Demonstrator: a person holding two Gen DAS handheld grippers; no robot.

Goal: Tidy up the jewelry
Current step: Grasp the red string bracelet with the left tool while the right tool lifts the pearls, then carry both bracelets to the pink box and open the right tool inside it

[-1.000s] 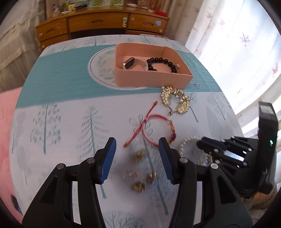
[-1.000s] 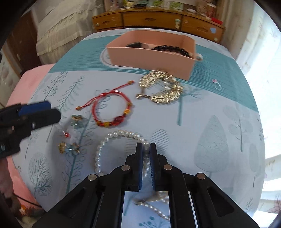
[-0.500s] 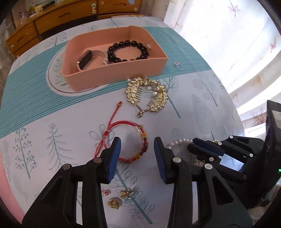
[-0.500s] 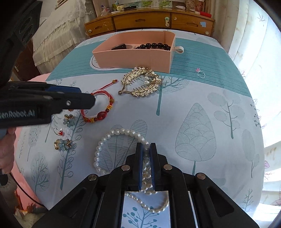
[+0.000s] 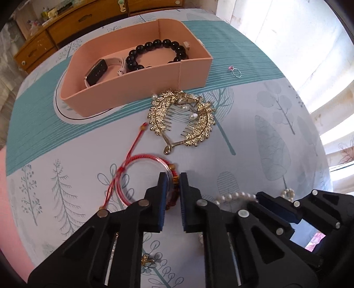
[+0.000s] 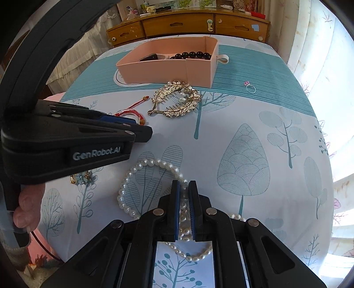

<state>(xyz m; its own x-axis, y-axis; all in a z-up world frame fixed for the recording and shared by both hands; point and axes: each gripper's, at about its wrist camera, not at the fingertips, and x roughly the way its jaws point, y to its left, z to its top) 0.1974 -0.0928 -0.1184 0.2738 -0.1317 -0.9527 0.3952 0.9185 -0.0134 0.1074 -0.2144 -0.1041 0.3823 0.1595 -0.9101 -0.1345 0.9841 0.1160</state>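
A wooden dresser (image 6: 188, 24) with drawers stands behind the table, small clutter (image 6: 177, 4) along its top. White curtains (image 6: 327, 55) with a pink floral print hang at right. A tree-patterned tablecloth (image 6: 243, 155) covers the table.

open cloth right of the gold hair comb (image 6: 176, 99), pink box (image 6: 168, 66) blocking the far side

Jewelry spread before a pink box (image 5: 192, 71)
Watch (image 5: 95, 71) and black bead bracelet (image 5: 158, 52) inside; gold comb (image 5: 199, 130), red bracelet (image 5: 132, 159), pearl strand (image 6: 141, 166), ring (image 5: 236, 72) outside.
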